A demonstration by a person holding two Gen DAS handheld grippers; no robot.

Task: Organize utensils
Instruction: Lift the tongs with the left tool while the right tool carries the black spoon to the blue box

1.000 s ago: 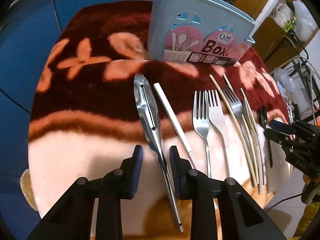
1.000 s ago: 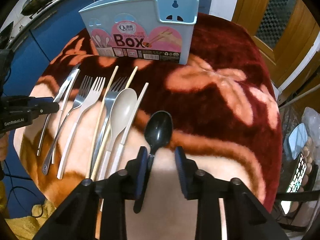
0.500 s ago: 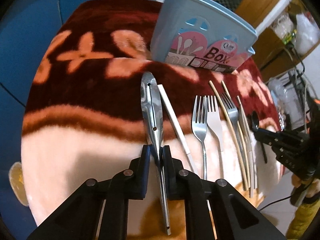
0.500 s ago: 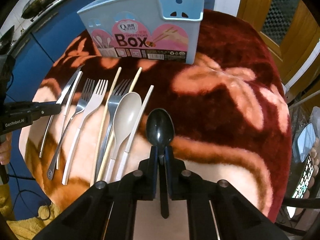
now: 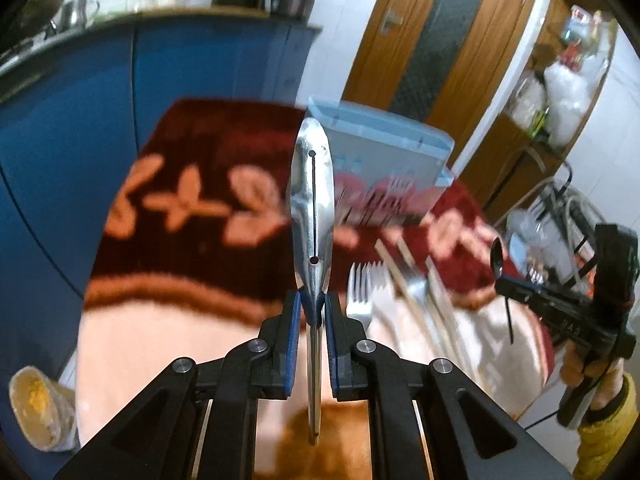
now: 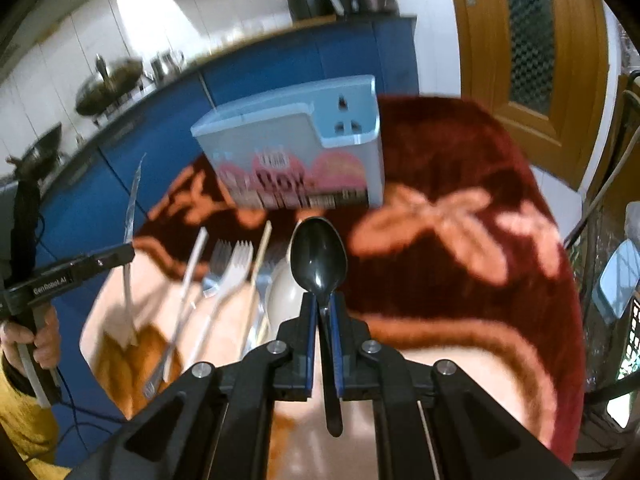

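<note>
Both lifting: left gripper clamps steel knife, right gripper clamps black spoon; next, into blue box ahead.

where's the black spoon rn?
Clamped in the right gripper, centre of the right wrist view, lifted off the blanket, bowl toward the blue utensil box, beige spoon just left.

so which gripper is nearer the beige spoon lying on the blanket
Right. The right gripper, shut on the black spoon, hangs just over the beige spoon. The left gripper, holding the steel peeler, is beyond the forks.
</note>
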